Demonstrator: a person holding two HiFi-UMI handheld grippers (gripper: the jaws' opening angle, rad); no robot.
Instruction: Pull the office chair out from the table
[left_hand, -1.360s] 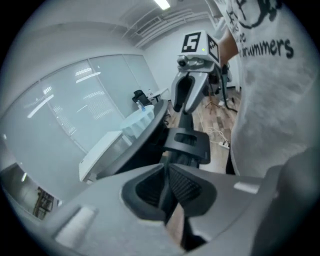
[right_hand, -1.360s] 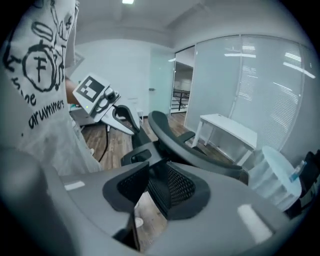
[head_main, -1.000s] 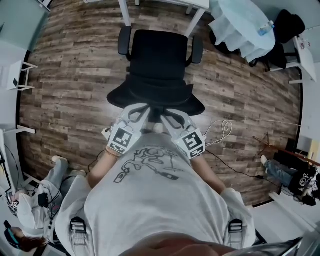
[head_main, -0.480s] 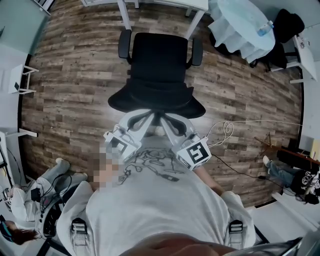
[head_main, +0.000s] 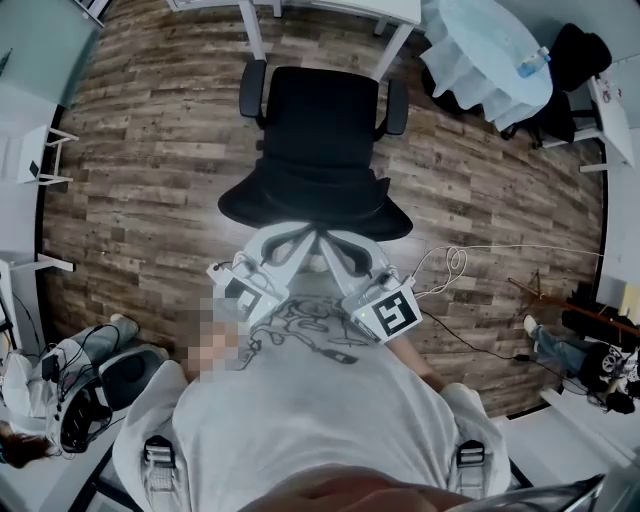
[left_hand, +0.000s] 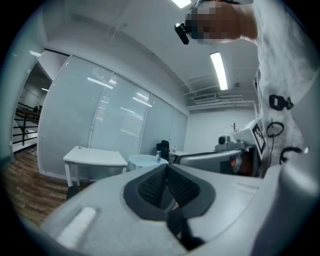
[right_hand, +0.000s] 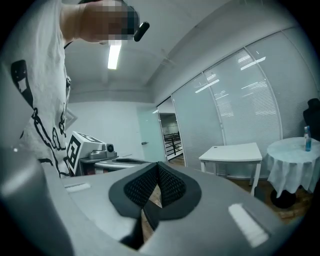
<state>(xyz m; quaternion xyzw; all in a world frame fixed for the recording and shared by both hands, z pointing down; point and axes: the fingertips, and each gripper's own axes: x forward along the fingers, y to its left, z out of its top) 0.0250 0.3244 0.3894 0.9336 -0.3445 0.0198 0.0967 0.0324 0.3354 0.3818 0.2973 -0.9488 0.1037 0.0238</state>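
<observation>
The black office chair (head_main: 320, 115) stands on the wood floor, out from the white table (head_main: 395, 12) at the top, its backrest (head_main: 315, 200) toward me. Both grippers are held level in front of my chest, just behind the backrest's top edge and angled toward each other. My left gripper (head_main: 297, 238) is shut with nothing in it; in the left gripper view its pads (left_hand: 150, 186) meet. My right gripper (head_main: 333, 242) has just been closing and is shut, with nothing between its pads (right_hand: 172, 189). Each gripper view shows the other gripper (left_hand: 247, 142) (right_hand: 92, 150).
A round table with a white cloth (head_main: 485, 50) and a bottle stands at the back right. A cable (head_main: 450, 262) loops on the floor to the right. White desks (head_main: 28, 140) line the left side. A person (head_main: 70, 400) sits low at the left.
Both grippers have lifted away from the chair's backrest toward my chest. The right jaws have closed. The chair has stayed in place.
</observation>
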